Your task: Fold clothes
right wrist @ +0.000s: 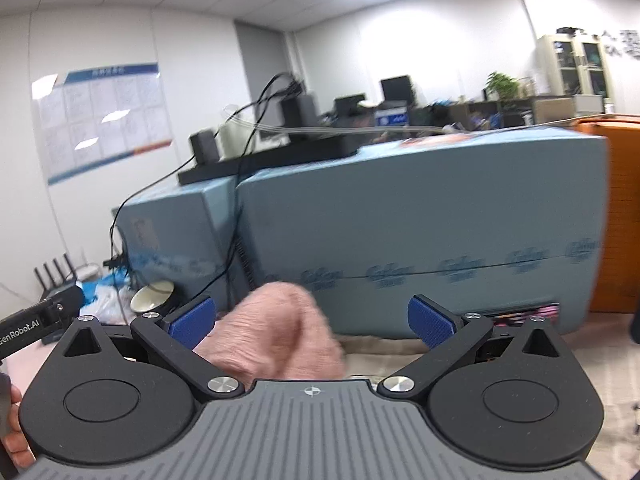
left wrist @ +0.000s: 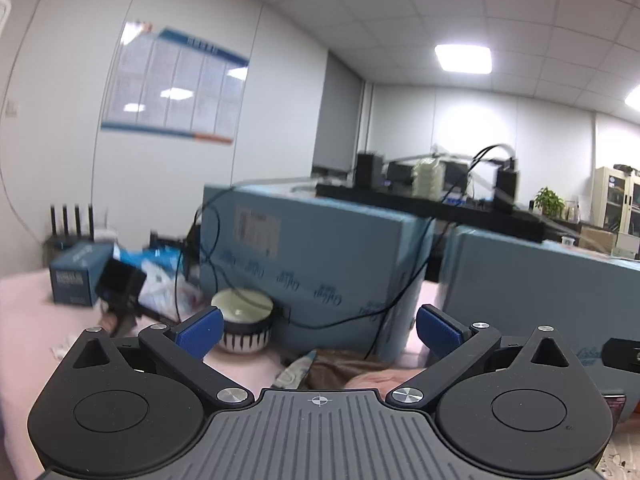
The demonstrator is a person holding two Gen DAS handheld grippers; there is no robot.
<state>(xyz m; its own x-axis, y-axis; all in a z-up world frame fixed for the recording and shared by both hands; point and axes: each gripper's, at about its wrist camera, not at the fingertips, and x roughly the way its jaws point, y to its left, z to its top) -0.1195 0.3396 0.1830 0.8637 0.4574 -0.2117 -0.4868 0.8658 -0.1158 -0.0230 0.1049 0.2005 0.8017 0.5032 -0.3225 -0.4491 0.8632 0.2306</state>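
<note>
Blue fingertip pads (left wrist: pixel 200 330) on black gripper arms, pink knit garment (right wrist: pixel 280 332), pale pink tablecloth (left wrist: pixel 28 304), grey-blue cartons (left wrist: pixel 320 248) with darker blue logo print, cream bowl (left wrist: pixel 242 326) with black-and-white striped base, orange box (right wrist: pixel 620 216), blue-bordered wall poster (left wrist: pixel 176 84)

Pink knitted garment (right wrist: pixel 276 332), fuzzy and ribbed, bunched into a raised mound in the right wrist view, blurred at its edges. Seen low in the left wrist view as a pink fold (left wrist: pixel 380 380) beside a brown cloth (left wrist: pixel 336 368) with a pale patterned edge, both crumpled on the pink-covered tabletop (left wrist: pixel 32 312).
</note>
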